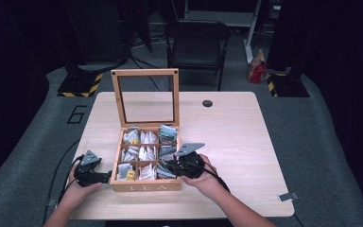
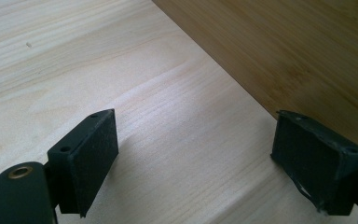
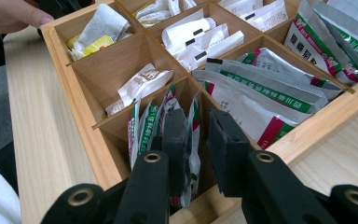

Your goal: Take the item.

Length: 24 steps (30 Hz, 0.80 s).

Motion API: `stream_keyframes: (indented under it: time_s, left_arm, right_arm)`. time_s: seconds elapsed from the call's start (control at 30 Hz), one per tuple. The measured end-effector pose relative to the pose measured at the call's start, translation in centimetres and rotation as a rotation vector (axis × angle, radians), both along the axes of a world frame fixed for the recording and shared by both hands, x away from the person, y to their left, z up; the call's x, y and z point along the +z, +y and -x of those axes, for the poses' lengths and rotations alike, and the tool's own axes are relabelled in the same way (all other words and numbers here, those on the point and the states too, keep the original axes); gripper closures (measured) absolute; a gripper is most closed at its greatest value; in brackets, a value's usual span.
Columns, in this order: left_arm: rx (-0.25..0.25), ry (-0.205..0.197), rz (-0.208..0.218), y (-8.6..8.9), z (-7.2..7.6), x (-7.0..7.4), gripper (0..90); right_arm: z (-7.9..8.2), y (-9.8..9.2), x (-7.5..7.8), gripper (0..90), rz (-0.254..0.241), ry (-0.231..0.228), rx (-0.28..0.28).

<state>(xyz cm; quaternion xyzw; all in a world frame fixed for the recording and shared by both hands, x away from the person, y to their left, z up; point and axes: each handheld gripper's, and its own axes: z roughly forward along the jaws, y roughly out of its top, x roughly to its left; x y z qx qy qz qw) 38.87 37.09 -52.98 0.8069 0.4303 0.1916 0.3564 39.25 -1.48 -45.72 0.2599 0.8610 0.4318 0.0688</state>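
A pale wood table (image 1: 246,142) is standing on grey floor in a dark room, a chair (image 1: 196,42) behind it. The tea box (image 1: 144,185) is sitting at the near middle, lid (image 1: 145,97) upright at the far side. The left gripper (image 1: 105,177), wide open and empty, is resting beside the box. The right gripper (image 3: 196,140), slightly parted, is reaching into the packets (image 3: 144,126) in the near-right compartment.

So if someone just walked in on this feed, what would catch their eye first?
The open wooden tea box at the table's near-centre, its glass lid upright and compartments stuffed with sachets. Next, the right gripper, dipped into the box's front right compartment, jaws either side of a green-and-white sachet. The left gripper sits open beside the box's left wall.
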Motion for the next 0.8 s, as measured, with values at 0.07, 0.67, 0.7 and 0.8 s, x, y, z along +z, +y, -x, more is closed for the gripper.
stream_keyframes:
  time_s: [0.07,0.67,0.7,0.8]
  left_arm:
    - [-0.001,-0.001,-0.001,0.0,0.0,0.0,13.9]
    - [0.001,-0.001,0.002,0.0,0.0,0.0,13.9]
    - [0.002,-0.001,0.006,0.0,0.0,0.0,13.9]
    - [0.000,0.001,0.000,0.0,0.0,0.0,13.9]
  right_arm:
    - [0.0,0.1,-0.1,77.4,0.004,0.000,0.003]
    - [-0.1,1.2,-1.0,81.9,0.027,0.025,0.015]
    - [-0.2,1.3,-1.0,82.4,0.029,0.026,0.012]
    - [-0.2,1.3,-1.1,82.7,0.033,0.018,0.017]
